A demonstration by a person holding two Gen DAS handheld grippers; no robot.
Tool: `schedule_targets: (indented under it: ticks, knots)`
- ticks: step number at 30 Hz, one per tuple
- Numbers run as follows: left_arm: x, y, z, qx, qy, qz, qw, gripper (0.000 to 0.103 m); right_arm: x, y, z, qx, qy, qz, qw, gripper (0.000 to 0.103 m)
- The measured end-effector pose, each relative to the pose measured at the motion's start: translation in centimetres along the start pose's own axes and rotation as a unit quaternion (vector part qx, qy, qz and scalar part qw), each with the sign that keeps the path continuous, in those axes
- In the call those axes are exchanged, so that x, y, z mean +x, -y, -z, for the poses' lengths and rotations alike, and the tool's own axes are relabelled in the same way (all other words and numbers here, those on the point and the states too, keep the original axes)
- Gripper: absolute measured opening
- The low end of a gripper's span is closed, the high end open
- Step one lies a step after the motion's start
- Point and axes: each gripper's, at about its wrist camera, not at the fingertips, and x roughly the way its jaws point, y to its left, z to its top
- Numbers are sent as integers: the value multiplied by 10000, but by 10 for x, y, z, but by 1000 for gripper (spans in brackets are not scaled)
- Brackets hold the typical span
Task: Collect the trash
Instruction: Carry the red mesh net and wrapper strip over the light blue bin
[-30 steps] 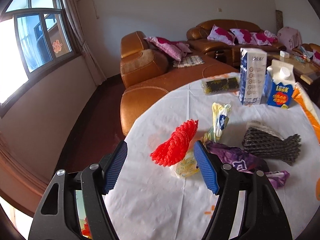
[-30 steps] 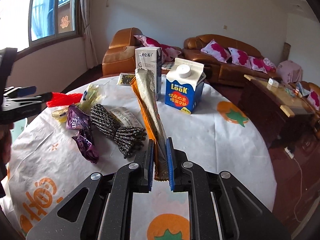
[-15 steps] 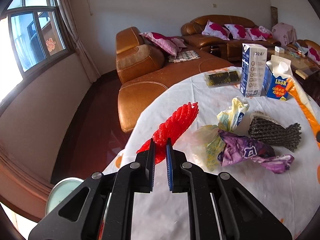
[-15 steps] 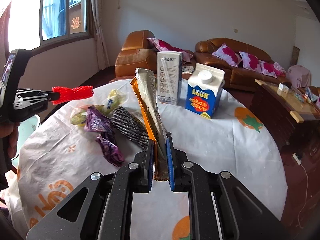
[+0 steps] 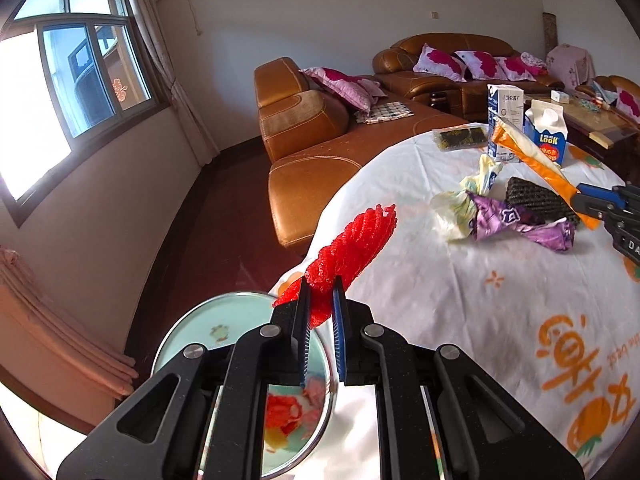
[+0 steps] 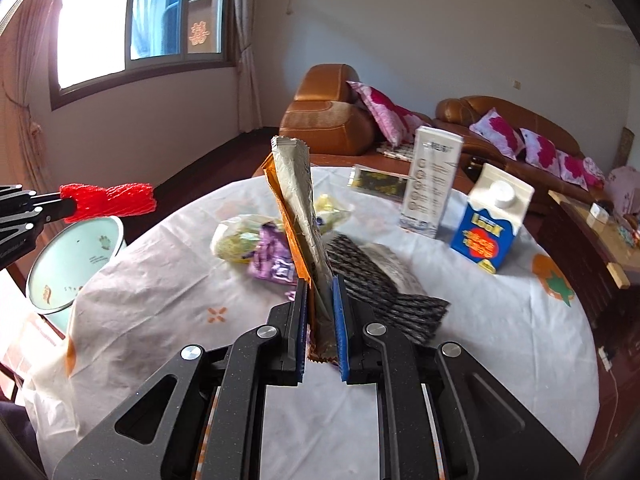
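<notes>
My left gripper (image 5: 320, 284) is shut on a red foam net (image 5: 352, 248) and holds it in the air at the table's left edge, above a pale green bin (image 5: 208, 336). The net (image 6: 108, 200) and bin (image 6: 68, 268) also show in the right wrist view. My right gripper (image 6: 320, 284) is shut on a long orange and silver wrapper (image 6: 298, 208), held upright over the table; it also shows in the left wrist view (image 5: 532, 160). A purple wrapper (image 6: 272, 260), a yellowish bag (image 6: 236, 236) and a black foam net (image 6: 384, 292) lie on the white tablecloth (image 6: 480, 320).
A blue LOOK carton (image 6: 490, 220), a tall white carton (image 6: 430, 184) and a dark flat packet (image 6: 378, 182) stand at the table's far side. Brown leather sofas (image 5: 304, 120) lie beyond. A low wooden table (image 6: 592, 232) is on the right.
My left gripper closed on the red net, lifted it and carried it left, off the table edge over the bin. My right gripper kept hold of the wrapper and swung left.
</notes>
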Motion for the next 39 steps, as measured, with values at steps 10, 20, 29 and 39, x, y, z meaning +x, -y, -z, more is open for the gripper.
schedule_targets:
  ticks: [10,20,29,39]
  knots:
    - [-16,-35,24,-155,-61,-222,9996,10,14,-52,-16,-421,-19,-358,9985,13]
    - [-22,-63,45,-275,-187,-437,9985,10,30,-102,-26,-833,-70,-790,9934,13]
    - [-21,-87,66,-416,-356,-593,9967,10,39,-141,-32,-1253,-94,-1034,9867,13]
    - [-15,-108,80,-506,-547,-703,9947,10,47,-175,-37,-1656,-49,-1271,9780,13]
